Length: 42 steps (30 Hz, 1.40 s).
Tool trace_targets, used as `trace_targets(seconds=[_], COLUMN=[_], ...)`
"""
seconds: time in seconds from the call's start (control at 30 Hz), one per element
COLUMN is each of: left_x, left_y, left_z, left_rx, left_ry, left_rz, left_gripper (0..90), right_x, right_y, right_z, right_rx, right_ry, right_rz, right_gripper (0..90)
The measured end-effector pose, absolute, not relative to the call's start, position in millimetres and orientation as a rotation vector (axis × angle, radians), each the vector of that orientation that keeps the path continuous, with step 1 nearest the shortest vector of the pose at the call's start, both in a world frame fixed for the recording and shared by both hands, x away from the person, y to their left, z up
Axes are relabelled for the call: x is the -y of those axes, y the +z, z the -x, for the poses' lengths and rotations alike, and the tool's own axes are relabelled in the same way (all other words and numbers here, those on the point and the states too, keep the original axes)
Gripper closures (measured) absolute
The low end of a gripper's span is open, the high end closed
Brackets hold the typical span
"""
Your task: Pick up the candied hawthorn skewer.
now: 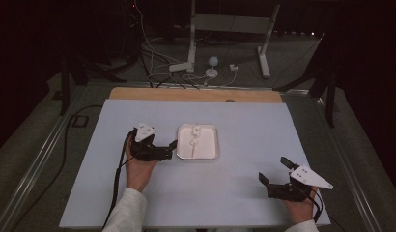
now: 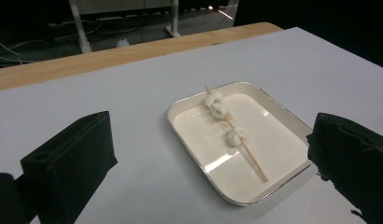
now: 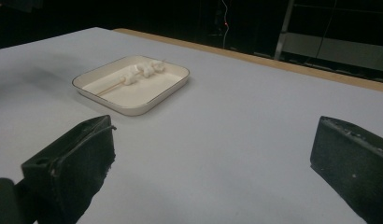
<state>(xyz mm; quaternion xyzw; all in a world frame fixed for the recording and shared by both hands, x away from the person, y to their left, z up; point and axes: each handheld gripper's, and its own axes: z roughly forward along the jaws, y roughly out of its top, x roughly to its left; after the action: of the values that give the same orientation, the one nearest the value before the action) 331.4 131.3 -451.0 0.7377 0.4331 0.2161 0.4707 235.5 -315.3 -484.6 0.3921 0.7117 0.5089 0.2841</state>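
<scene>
Shallow rounded-rectangle white tray [image 2: 278,114], glossy, thin metallic rim, sits mid counter [image 1: 244,193]; counter matte pale grey sheet, wood strip at far edge. Thin wooden skewer [image 2: 252,161] with three lumpy white pieces lies diagonally in tray. Left claw [image 1: 163,145] black, blocky jaws spread wide, just beside tray's left edge. Right claw [image 1: 275,170] jaws apart, well off tray, near-right.

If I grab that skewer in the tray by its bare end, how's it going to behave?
The skewer looks thin and wooden, so probably stiff but easy to snap if squeezed hard. The three white pieces sit toward the far end, so it may droop or twist there. Lying flat in the glossy tray, it could slide or roll before the left tool closes.
</scene>
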Motion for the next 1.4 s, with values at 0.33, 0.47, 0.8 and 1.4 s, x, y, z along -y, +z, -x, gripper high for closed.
trace_targets(seconds=[0.33,0.47,0.8,1.4], left_x=[-108,-99,-79,-45], left_y=[-462,-468,-482,-508], left_z=[-341,-345,-353,-358], left_rx=[-1.061,-1.064,-1.078,-1.149], left_ry=[0.493,0.481,0.454,0.475], left_rz=[-1.846,-1.861,-1.926,-2.078], left_gripper=[1.4,1.4,2.9,25.2], right_x=[316,316,316,317], right_y=[-485,-485,-484,-485], right_z=[-236,-235,-236,-236], right_rx=[-1.905,-1.906,-1.906,-1.903], right_ry=[1.359,1.36,1.359,1.354], right_rz=[-1.049,-1.05,-1.051,-1.056], right_gripper=[0.0,0.0,0.0,0.0])
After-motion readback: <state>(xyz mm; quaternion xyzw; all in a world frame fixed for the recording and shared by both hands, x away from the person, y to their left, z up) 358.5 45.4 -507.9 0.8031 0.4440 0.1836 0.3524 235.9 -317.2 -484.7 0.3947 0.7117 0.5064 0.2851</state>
